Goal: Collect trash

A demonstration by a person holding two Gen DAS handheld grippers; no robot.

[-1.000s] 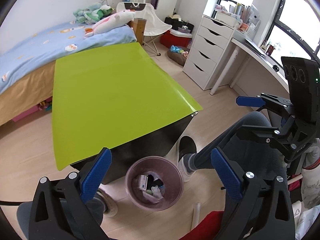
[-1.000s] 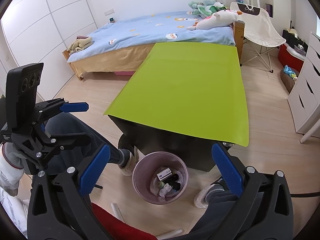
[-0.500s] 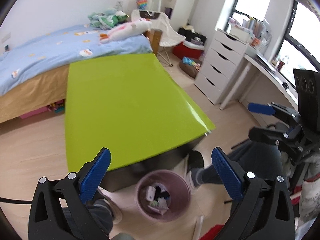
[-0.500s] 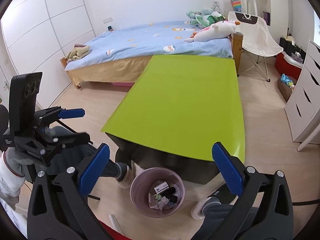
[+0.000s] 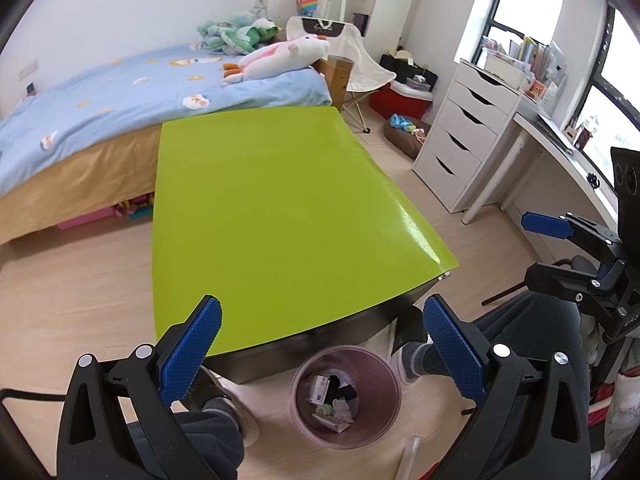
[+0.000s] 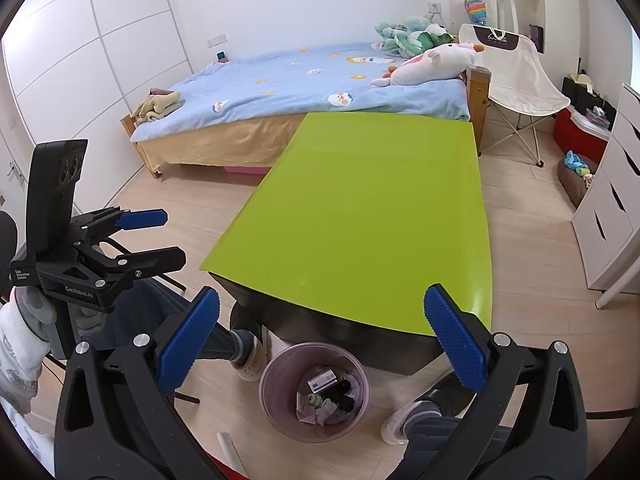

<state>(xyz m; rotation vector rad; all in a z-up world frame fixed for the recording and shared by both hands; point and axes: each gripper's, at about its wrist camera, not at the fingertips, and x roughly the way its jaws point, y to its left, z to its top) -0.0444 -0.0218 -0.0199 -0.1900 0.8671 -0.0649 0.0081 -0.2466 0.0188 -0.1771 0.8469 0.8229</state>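
A pink bin (image 5: pixel 346 397) stands on the floor at the near edge of the green table (image 5: pixel 276 208). It holds trash: a small white box, dark bits and crumpled wrappers (image 6: pixel 324 396). My left gripper (image 5: pixel 320 344) is open and empty, held above the table's near edge and the bin. My right gripper (image 6: pixel 320 336) is open and empty too, above the bin (image 6: pixel 314 392). Each gripper shows in the other's view: the right one (image 5: pixel 560 248) and the left one (image 6: pixel 156 236). The green tabletop (image 6: pixel 360 216) bears nothing.
A bed with a blue cover (image 5: pixel 120 92) and plush toys lies beyond the table. A white drawer unit (image 5: pixel 464 136) and a desk stand on the right. A folding chair (image 6: pixel 516 80) stands by the bed. The person's feet and legs (image 6: pixel 244 348) flank the bin.
Both grippers have tilted up and back, so the table and the bin sit lower in view. Both stay open and empty. The bin has not moved.
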